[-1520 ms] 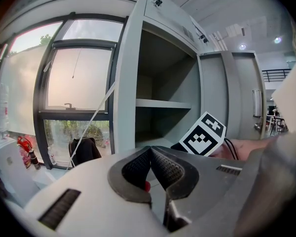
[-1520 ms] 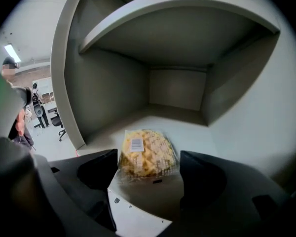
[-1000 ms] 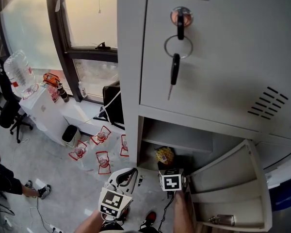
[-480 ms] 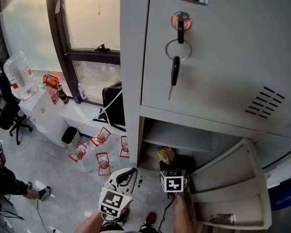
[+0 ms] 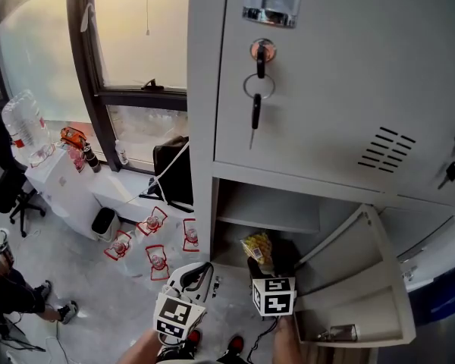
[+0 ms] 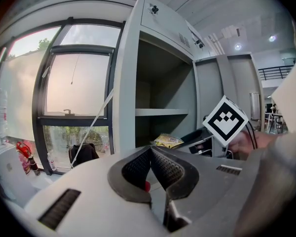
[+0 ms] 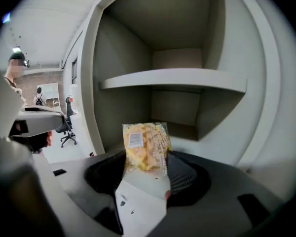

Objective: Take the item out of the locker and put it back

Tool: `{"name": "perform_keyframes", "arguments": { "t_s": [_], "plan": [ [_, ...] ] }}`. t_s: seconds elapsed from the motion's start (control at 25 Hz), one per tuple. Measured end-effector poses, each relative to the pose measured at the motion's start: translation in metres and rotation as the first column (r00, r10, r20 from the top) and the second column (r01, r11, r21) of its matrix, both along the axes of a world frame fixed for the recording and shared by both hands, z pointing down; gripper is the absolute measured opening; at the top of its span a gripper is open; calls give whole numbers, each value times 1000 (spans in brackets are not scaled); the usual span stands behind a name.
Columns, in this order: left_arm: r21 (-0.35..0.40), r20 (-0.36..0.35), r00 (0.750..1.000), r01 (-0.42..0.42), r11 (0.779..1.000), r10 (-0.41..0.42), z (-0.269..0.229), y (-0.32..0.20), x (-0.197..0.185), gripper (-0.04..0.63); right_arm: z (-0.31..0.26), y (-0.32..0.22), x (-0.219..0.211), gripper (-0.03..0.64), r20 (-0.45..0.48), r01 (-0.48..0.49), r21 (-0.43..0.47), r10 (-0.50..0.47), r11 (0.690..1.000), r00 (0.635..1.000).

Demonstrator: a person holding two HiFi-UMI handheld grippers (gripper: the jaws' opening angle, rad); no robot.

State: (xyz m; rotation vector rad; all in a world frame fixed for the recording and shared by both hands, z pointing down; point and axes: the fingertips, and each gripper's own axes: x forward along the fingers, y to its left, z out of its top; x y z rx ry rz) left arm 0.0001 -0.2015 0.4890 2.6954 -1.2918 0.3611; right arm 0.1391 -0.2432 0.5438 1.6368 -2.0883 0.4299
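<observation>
The clear packet of yellow snack pieces [image 7: 144,147] stands upright in the middle of the right gripper view. Its lower end is pinched in the right gripper [image 7: 147,168], whose jaws have just been closing with the packet between them and clamp it firmly. We judge that the grip sits low on the bag so most of it stays clear of the pads while it comes out of the locker [image 5: 203,127]. The packet hangs at the mouth of the open lower compartment, below the shelf [image 7: 177,78]. The door [image 5: 356,279] is swung out at the lower right of the head view. The left gripper [image 6: 150,151] sits to the left with its jaws pressed together on nothing, probably just kept out of the way. The right gripper's body hides the compartment floor, so we cannot tell whether the packet is clear of it. The label's print is too small to read.
</observation>
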Motion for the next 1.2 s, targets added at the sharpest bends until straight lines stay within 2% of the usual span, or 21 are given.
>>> {"name": "perform_keyframes", "arguments": {
  "t_s": [0.6, 1.2],
  "plan": [
    [57, -18, 997, -70, 996, 71, -27, 30, 4, 21, -78, 83, 3, 258, 58, -97, 198, 87, 975, 995],
    [78, -26, 993, -113, 991, 115, -38, 57, -13, 21, -91, 154, -5, 259, 90, -186, 254, 169, 949, 982]
  ]
}}
